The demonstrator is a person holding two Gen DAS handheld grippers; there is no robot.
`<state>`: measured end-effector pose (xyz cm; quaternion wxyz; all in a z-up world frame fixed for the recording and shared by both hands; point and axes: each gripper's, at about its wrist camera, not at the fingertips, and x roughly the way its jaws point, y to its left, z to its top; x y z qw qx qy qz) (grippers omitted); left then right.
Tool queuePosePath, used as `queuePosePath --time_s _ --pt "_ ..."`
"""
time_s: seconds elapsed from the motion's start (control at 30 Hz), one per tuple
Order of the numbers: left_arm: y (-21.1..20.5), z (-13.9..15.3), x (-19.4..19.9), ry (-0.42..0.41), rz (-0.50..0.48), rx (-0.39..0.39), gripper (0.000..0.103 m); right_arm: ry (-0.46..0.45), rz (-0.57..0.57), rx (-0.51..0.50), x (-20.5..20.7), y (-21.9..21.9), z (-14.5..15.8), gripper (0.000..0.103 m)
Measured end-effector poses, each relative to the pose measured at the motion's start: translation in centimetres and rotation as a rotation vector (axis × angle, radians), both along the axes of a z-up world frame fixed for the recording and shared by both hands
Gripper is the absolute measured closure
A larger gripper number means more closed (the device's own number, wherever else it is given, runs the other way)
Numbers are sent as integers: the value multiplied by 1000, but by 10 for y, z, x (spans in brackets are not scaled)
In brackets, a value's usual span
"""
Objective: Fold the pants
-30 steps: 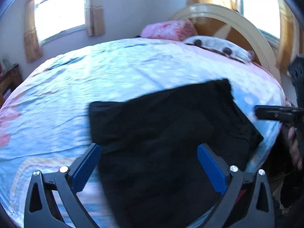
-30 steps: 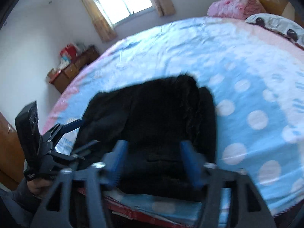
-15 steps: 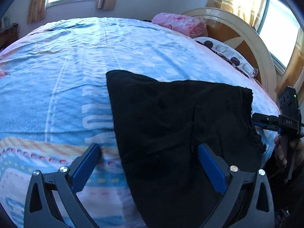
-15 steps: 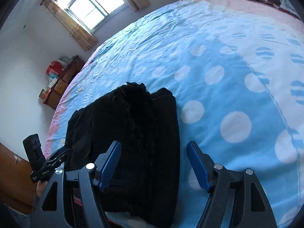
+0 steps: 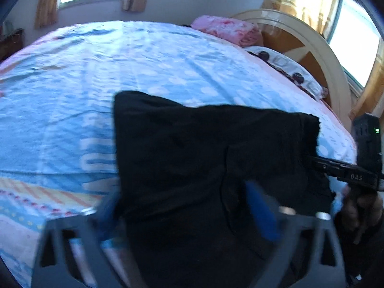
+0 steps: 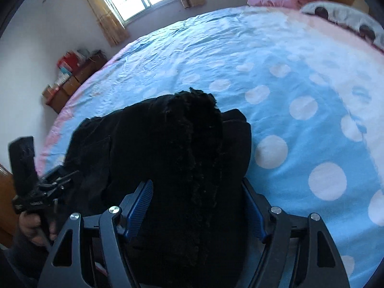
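Black pants (image 6: 182, 158) lie bunched near the edge of a blue polka-dot bed (image 6: 300, 91). Both the left hand-held gripper (image 5: 184, 213) and the right hand-held gripper (image 6: 199, 206) are spread wide, straddling cloth without pinching it. The fabric looks soft, limp and light; hem corners seem the best places to hold.

Black pants (image 6: 182, 158), folded, at bed's (image 6: 300, 91) near edge; right gripper (image 6: 199, 206) fingers spread, straddling them.
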<state>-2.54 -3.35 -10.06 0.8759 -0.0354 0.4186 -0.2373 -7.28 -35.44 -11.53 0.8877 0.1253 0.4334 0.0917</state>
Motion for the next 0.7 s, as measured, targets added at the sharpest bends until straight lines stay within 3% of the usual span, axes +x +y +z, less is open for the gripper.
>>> queuePosePath --time_s 0.07,0.17,0.37,0.43,0.7 --pt "5 3 -5 -17 -16 -21 57 -5 22 67 -5 -1 2 76" --pt "9 11 -10 -32 -16 -39 74 -54 49 -13 -14 16 10 81" --pt "29 39 -21 -102 20 -96 79 -159 131 -96 -16 48 58 83" --pt "43 52 -22 -154 42 -78 80 -166 165 -105 -7 57 70 83" --pt "127 77 3 -225 201 -9 80 -208 353 -116 66 139 105 83"
